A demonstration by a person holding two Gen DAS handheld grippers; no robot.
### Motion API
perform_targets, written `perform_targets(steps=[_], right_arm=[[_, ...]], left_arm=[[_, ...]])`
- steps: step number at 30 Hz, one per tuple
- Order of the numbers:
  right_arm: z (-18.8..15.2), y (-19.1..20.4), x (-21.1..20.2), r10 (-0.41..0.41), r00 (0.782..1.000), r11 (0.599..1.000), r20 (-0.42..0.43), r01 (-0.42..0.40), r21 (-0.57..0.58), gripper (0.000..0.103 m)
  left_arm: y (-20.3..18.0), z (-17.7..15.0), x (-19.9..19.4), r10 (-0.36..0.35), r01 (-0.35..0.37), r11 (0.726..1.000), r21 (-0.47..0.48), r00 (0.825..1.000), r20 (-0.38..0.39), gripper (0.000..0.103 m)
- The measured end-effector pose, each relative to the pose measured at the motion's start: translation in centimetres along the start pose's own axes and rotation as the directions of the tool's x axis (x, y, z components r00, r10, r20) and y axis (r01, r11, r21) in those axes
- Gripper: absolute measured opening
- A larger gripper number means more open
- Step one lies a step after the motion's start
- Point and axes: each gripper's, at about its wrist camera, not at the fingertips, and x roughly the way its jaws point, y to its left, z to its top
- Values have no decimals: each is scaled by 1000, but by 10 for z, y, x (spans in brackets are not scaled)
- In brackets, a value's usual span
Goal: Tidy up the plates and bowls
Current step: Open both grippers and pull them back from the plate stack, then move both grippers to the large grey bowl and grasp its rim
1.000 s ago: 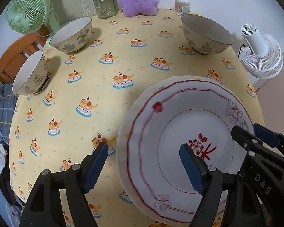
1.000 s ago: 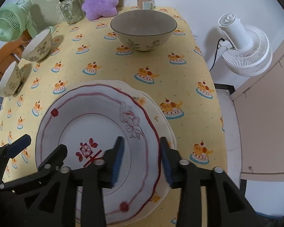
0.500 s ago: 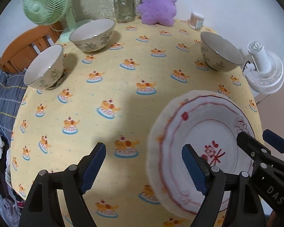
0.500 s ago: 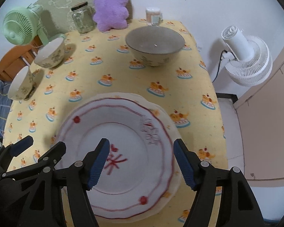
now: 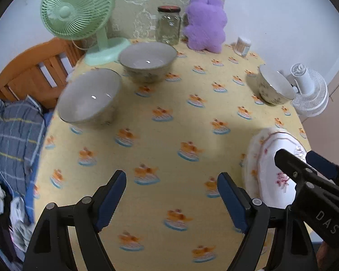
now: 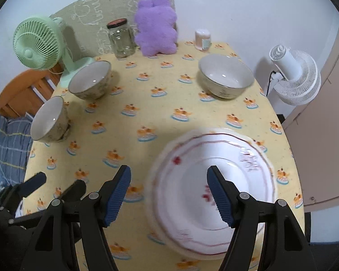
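The tabletop (image 6: 160, 113) is seen spread with a yellow cloth. Stacked plates (image 6: 214, 194) are found lower right, three bowls (image 6: 224, 76) across the upper half. Both the left gripper (image 5: 171, 199) and right gripper (image 6: 169, 195) are held wide apart, empty.

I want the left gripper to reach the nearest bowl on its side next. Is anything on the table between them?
Nothing visible: only bare tablecloth lies between the open left gripper and the nearest bowl. The plates sit off to its right.
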Motion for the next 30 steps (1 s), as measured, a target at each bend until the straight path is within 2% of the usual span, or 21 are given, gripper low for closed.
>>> perform_targets(steps=[8, 13, 18, 24, 28, 30], right_arm=[[11, 73, -5, -21, 997, 1000, 79, 22, -4, 73], [20, 112, -4, -18, 997, 1000, 81, 20, -23, 73], [35, 149, 14, 9, 998, 999, 69, -6, -48, 73], [50, 177, 34, 13, 997, 999, 75, -10, -41, 73], [62, 195, 53, 0, 997, 999, 77, 3, -41, 73], [68, 203, 62, -3, 997, 999, 72, 7, -54, 73]], left_arm=[[65, 16, -13, 13, -14, 1000, 12, 998, 63, 84], [105, 25, -13, 35, -34, 999, -15, 996, 79, 84], [140, 36, -3, 47, -44, 998, -35, 994, 100, 84], [156, 58, 14, 67, -71, 997, 25, 987, 145, 83], [166, 71, 32, 88, -93, 995, 33, 988, 123, 82], [169, 76, 39, 88, -94, 995, 40, 989, 119, 78]])
